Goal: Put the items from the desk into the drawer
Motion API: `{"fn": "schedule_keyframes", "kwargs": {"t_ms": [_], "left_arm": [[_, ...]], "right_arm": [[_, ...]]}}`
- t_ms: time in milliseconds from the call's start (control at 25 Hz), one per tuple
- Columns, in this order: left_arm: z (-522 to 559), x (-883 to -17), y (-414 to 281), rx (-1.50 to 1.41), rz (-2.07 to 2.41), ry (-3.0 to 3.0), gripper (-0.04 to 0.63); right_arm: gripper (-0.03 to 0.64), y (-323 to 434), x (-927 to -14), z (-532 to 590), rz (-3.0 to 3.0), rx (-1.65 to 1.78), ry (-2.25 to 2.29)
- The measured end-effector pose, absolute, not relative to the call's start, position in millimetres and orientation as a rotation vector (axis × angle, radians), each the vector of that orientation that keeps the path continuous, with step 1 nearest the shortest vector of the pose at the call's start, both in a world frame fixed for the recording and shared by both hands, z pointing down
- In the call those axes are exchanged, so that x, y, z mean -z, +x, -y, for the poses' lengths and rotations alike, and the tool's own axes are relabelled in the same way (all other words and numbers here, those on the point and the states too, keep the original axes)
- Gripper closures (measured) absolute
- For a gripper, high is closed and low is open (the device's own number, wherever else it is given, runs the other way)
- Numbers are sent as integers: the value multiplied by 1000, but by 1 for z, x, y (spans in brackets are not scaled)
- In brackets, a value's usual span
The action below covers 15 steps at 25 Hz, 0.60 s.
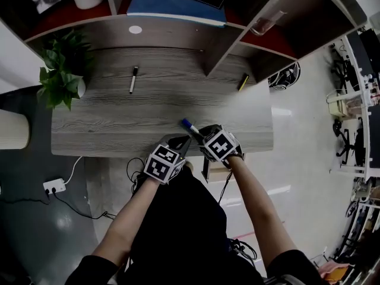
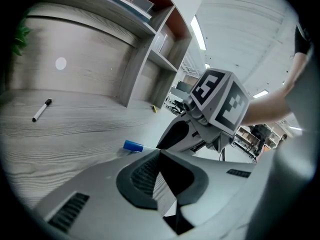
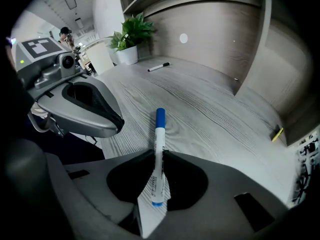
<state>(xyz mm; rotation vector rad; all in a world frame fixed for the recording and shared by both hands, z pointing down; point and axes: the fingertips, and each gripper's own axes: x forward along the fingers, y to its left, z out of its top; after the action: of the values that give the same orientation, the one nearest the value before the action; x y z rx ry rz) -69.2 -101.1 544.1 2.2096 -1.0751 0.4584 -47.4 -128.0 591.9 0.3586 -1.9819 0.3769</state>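
A white marker with a blue cap (image 1: pixel 189 125) lies low over the grey wood desk (image 1: pixel 119 117) near its front edge. My right gripper (image 1: pixel 199 134) is shut on the marker's barrel (image 3: pixel 159 149), with the capped end sticking out ahead of the jaws. My left gripper (image 1: pixel 178 142) sits just left of it at the desk edge, shut, with nothing between its pads (image 2: pixel 160 154). The blue cap (image 2: pixel 133 145) shows just beyond the left jaws. A black marker (image 1: pixel 133 79) lies further back on the desk, and a yellow pen-like item (image 1: pixel 243 82) lies at the back right. No drawer is clearly in view.
A potted plant (image 1: pixel 59 76) stands at the desk's left end. Shelf compartments and an upright divider (image 1: pixel 222 46) rise along the back. A power strip (image 1: pixel 54 186) and cables lie on the floor at the left.
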Motion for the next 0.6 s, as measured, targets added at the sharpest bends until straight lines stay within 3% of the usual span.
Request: {"fn": "schedule_keyframes", "kwargs": {"t_ms": [600], "left_arm": [[83, -536, -35, -549, 903, 2344, 588]], "right_arm": [[545, -8, -563, 118, 2014, -475, 613]]}}
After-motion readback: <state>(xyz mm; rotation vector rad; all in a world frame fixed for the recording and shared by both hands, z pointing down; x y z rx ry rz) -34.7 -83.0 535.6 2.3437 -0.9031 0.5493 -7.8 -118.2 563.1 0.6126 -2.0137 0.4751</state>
